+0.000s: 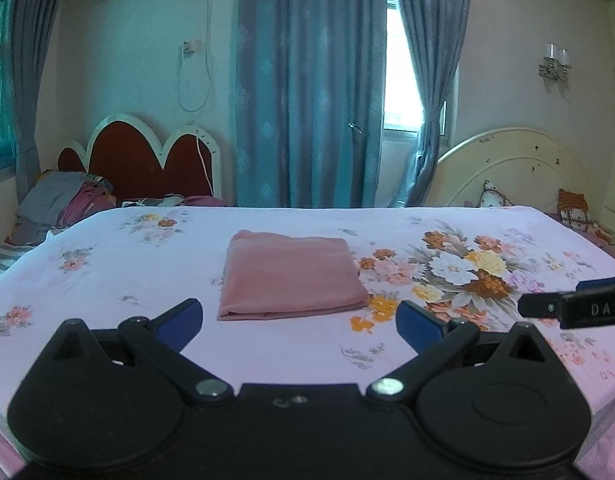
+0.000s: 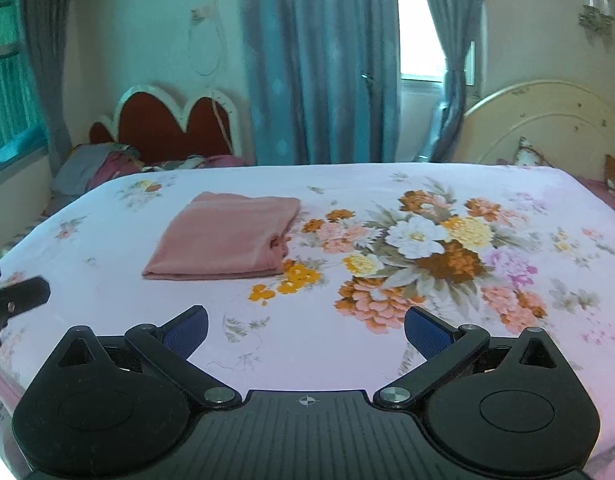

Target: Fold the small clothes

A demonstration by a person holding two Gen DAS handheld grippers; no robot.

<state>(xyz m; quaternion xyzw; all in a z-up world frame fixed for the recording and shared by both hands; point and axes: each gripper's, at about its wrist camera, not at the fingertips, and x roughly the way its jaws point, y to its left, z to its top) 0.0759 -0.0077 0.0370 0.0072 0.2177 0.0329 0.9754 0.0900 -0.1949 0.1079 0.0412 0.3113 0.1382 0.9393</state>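
A pink garment lies folded into a neat rectangle on the floral bedsheet. It also shows in the right wrist view, left of centre. My left gripper is open and empty, held above the sheet just short of the garment's near edge. My right gripper is open and empty, above the sheet to the right of the garment and nearer than it. The right gripper's tip shows at the right edge of the left wrist view. The left gripper's tip shows at the left edge of the right wrist view.
A large flower print covers the sheet right of the garment. Behind the bed stand a red headboard with piled bedding, blue curtains and a cream headboard with cushions.
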